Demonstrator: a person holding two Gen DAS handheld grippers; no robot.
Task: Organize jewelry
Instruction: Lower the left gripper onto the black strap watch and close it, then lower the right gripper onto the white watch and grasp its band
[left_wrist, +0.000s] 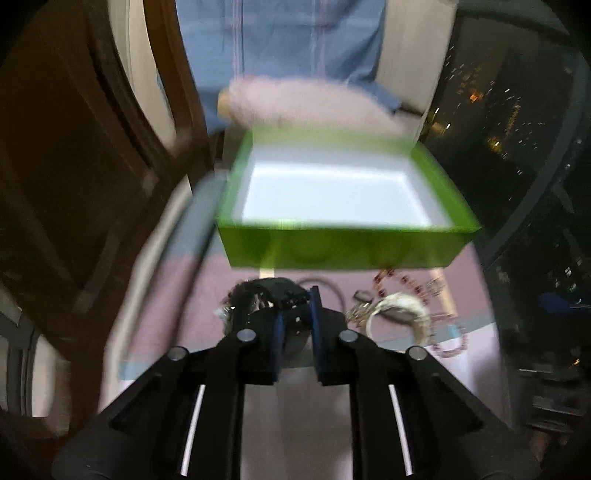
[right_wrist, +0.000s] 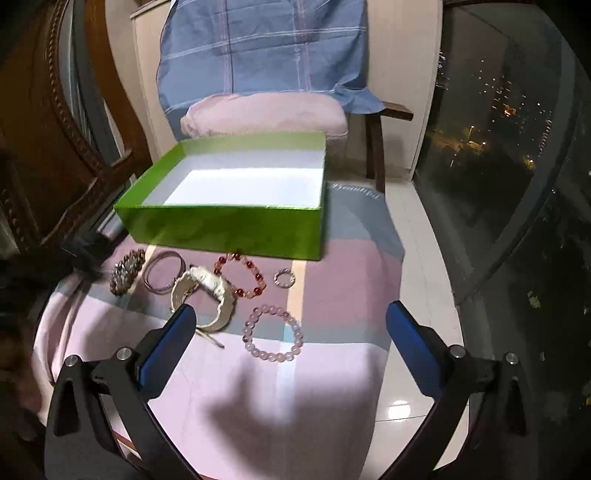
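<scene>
The jewelry lay on a small table (right_wrist: 332, 376) draped with a soft cloth in pale pink, mauve and grey-blue blocks. Glossy white tiles (right_wrist: 424, 280) showed beside it. At the far left stood dark carved wood (right_wrist: 55, 122). Behind the table was one chair (right_wrist: 376, 155), a pink cushion (right_wrist: 266, 114) on its seat and a blue checked cloth (right_wrist: 266, 48) over its back. To the right, a glass wall (right_wrist: 498, 147) showed night-time city lights.

One open green box (right_wrist: 229, 225), rectangular, of smooth card with a white inside, sat at the far side of the table; nothing was in it.

Six pieces lay just in front of the box, and I count them left to right in the right wrist view:
- one chunky bracelet (right_wrist: 127, 271) of shiny metallic links;
- one set of thin, plain bangles (right_wrist: 162, 275);
- one cream woven band (right_wrist: 207, 295), thick and rough;
- one bracelet of round red and amber beads (right_wrist: 243, 275), touching the cream band;
- one small sparkly ring (right_wrist: 284, 277), set apart;
- one bracelet of cloudy pink beads (right_wrist: 273, 338), nearer the camera.

The left gripper (left_wrist: 295, 314) was clenched at the left end of the row, on a dark blurred item (left_wrist: 273, 299); its blue pads (left_wrist: 316, 332) stood narrowly apart around it. What that item was I could not tell. The right gripper (right_wrist: 288, 314) was released, spread wide above the pink beads and holding nothing.
</scene>
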